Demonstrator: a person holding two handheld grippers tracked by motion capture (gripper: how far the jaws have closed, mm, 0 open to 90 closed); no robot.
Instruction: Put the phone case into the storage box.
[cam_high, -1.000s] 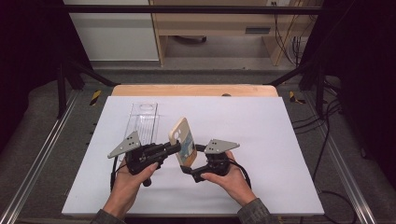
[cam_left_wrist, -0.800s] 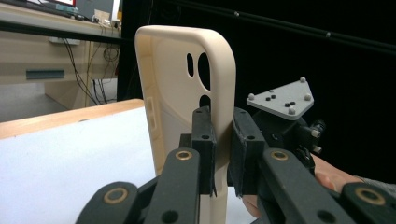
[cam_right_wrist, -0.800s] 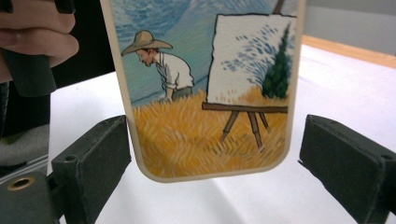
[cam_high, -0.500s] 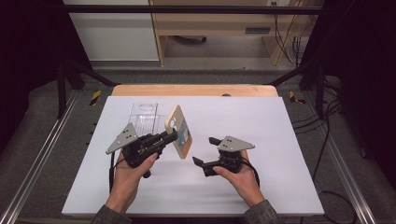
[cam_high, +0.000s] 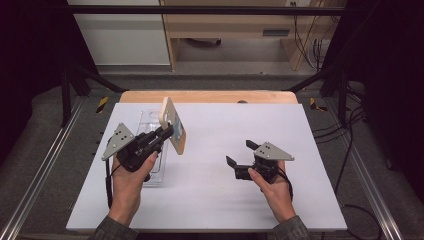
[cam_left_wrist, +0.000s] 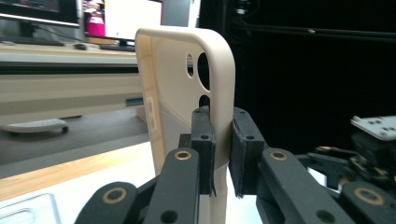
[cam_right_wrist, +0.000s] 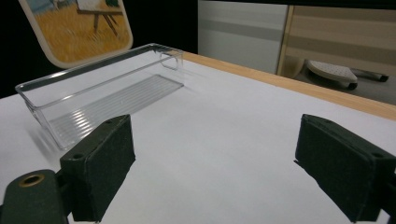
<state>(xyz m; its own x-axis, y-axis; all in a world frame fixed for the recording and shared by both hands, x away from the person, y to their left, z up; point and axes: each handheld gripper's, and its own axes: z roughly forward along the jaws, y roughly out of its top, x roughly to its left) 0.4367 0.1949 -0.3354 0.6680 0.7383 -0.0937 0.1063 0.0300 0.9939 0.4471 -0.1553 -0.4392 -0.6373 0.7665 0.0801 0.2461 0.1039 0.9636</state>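
Nearest the person, two hands come in over the white bench (cam_high: 210, 200), each bearing a claw. The right claw (cam_high: 239, 152) sits low over the bench's right half, well apart from everything else; its jaws stand wide apart with nothing between them, and the right gripper view shows bare white surface in the gap.

The left claw (cam_high: 167, 131) is raised above the bench's left side and is clamped on a phone case (cam_high: 172, 125). The left gripper view shows both black pads pressing the beige rim of the case, one on each face, just below the camera cut-outs. The case stands upright on its long edge, clear of the bench, with its hollow inner side toward the left claw's camera. Its printed back, a yellow-field picture, faces the right claw and appears at the upper left of the right gripper view.

Beyond and below the left hand lies a clear plastic tray (cam_high: 150, 150), long and shallow, resting on the bench. The case hangs just beside its far end, not touching it.

A wooden edge (cam_high: 210, 96) borders the bench's far side.
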